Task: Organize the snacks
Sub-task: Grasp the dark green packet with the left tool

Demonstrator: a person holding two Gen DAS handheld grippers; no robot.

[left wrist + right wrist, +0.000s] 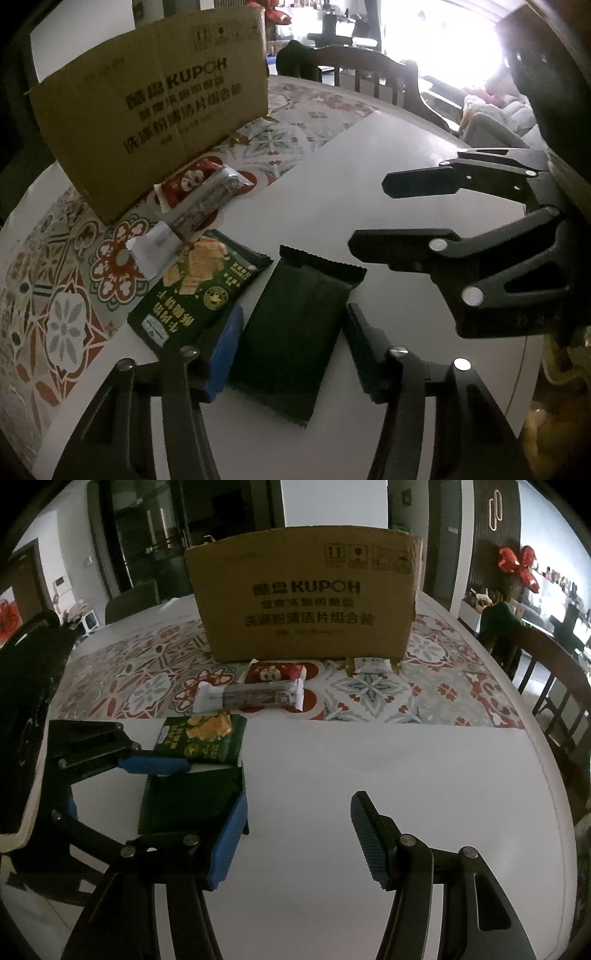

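Observation:
A plain dark green snack packet [295,339] lies flat on the white table, between the open fingers of my left gripper [291,354]; it also shows in the right wrist view [188,797]. A printed green cracker packet [195,288] lies to its left, also in the right wrist view [203,740]. A grey-and-white bar [199,206] rests on a red packet [184,182] in front of the cardboard box [147,110]. My right gripper [299,838] is open and empty over bare table; it also shows in the left wrist view [373,218].
The open-topped cardboard box [306,602] stands on a patterned mat [388,694]. A small white packet [371,664] lies by the box's right corner. Dark wooden chairs [546,679] stand at the table's far side. The table edge [554,775] curves at the right.

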